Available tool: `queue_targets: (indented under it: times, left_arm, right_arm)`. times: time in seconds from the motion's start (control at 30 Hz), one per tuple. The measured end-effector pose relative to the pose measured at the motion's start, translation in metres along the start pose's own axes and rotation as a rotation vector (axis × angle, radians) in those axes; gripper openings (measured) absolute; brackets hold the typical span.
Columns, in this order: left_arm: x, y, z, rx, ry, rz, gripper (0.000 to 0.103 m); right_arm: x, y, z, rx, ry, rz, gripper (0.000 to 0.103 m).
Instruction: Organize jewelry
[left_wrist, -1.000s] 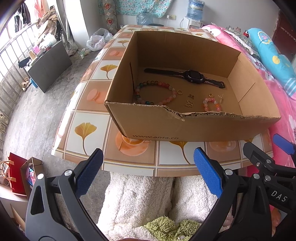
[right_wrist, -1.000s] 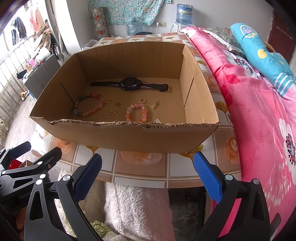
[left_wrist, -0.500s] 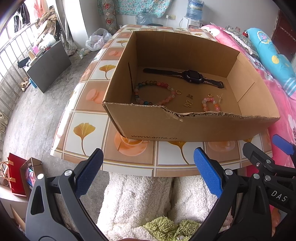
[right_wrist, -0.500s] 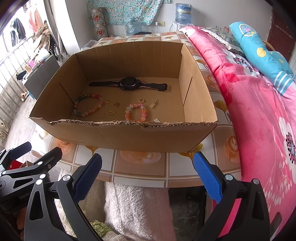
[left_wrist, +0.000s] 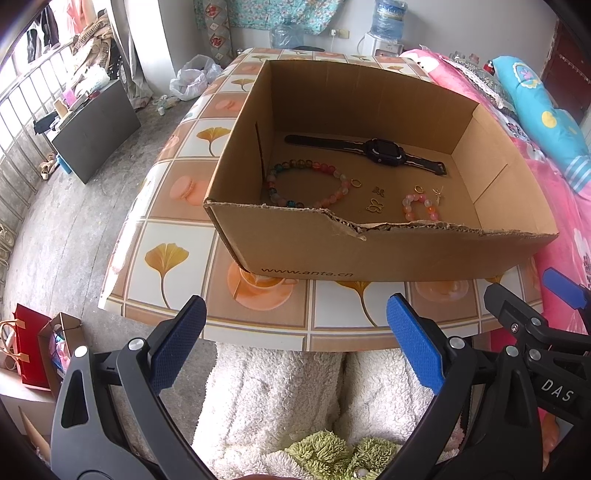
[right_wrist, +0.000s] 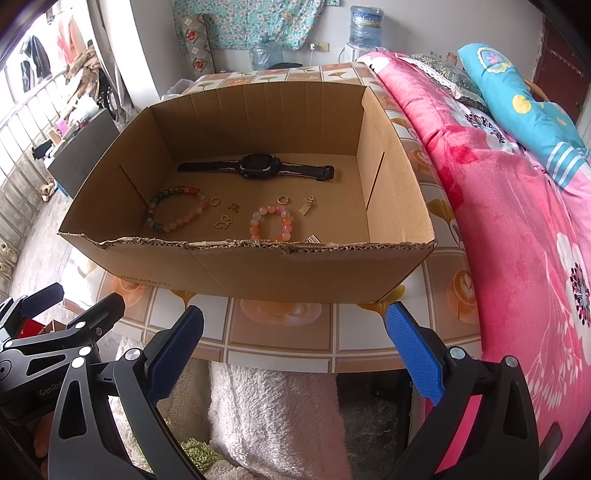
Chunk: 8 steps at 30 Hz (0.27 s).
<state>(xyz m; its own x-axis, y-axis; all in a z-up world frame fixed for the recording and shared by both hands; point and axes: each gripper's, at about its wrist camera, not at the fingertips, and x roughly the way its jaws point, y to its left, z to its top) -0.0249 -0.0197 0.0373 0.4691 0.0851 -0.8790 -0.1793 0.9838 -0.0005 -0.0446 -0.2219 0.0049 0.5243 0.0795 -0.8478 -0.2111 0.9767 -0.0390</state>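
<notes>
Cardboard box (right_wrist: 295, 266) rim torn; left gripper (left_wrist: 295, 345) and right gripper (right_wrist: 293, 341) gape, empty.

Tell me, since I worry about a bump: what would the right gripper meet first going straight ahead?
Probably the near wall of the cardboard box, before any jewelry. The right gripper, jaws open, sits short of the table edge; depth is uncertain.

Black plastic left tongs (left_wrist: 295, 339) and right tongs (right_wrist: 295, 339) carry blue textured pads (left_wrist: 415, 349), silver screws, white "DAS" lettering.
</notes>
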Motion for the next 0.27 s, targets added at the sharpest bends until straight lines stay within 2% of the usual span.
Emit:
queue_targets:
  times: [0.27]
  left_arm:
    - [0.0020,0.0018,0.0002,0.000,0.009,-0.016,0.094]
  right_arm:
    - [-0.0001,-0.0005,-0.0002,0.000,0.001,-0.001,0.096]
